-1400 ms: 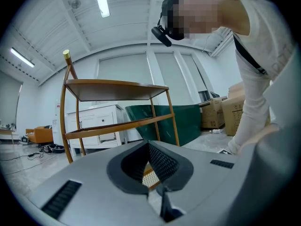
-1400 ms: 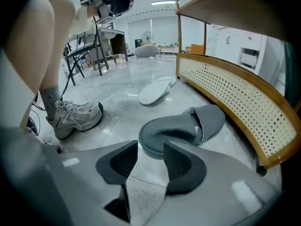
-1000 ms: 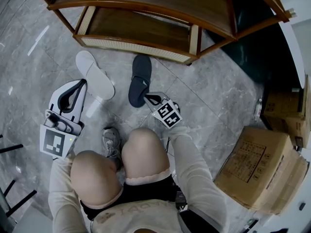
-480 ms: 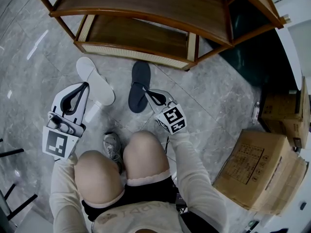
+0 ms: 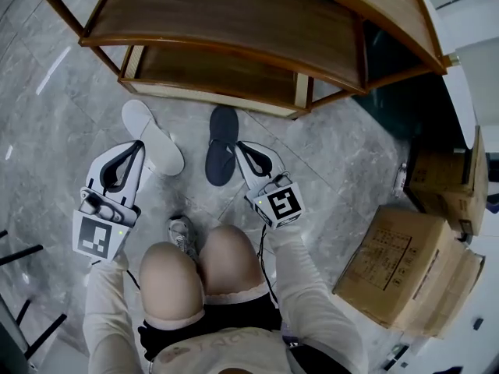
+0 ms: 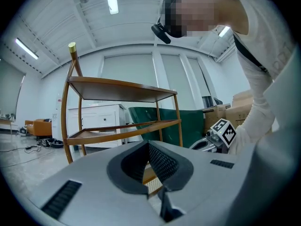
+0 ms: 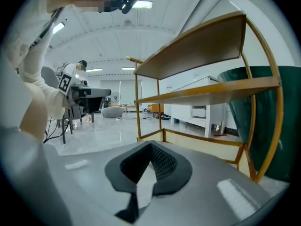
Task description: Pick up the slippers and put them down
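Observation:
A dark slipper (image 5: 221,144) and a white slipper (image 5: 153,135) lie flat on the grey marble floor in front of a wooden shelf rack (image 5: 226,22). In the head view my right gripper (image 5: 238,145) hangs above the floor just right of the dark slipper, shut and holding nothing. My left gripper (image 5: 140,139) hovers over the near end of the white slipper, also shut and empty. Both gripper views look level at the rack, with the left gripper (image 6: 148,144) and the right gripper (image 7: 151,146) closed on nothing. Neither slipper shows in them.
The person's knees and one grey shoe (image 5: 181,232) are just below the grippers. Cardboard boxes (image 5: 405,271) stand at the right. A dark green bin (image 7: 275,121) sits beside the rack. The rack's low bottom shelf (image 5: 214,72) is just beyond the slippers.
My right gripper has lifted up from the dark slipper's near end, and the slipper stays on the floor. The left gripper has risen a little. The head view has shifted toward the rack.

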A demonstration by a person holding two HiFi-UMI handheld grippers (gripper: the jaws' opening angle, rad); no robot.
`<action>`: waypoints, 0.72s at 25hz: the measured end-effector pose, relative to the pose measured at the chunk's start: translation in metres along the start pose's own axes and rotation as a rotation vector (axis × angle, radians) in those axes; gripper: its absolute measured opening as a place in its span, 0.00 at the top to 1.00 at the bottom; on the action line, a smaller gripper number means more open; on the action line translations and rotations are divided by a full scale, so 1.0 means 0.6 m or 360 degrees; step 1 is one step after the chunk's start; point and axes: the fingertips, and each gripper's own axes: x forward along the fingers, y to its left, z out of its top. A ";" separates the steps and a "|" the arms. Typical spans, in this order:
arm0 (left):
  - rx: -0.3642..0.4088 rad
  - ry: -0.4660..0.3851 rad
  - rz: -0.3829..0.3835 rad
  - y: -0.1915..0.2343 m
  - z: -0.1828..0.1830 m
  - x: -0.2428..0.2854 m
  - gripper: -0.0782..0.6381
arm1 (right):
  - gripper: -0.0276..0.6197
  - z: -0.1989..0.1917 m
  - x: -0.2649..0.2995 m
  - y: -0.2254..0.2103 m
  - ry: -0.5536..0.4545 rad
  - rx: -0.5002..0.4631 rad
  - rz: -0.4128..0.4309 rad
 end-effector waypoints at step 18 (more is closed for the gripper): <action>-0.0149 0.0068 0.0049 0.028 0.297 -0.055 0.88 | 0.94 0.378 -0.094 0.011 -0.0135 0.0031 -0.0172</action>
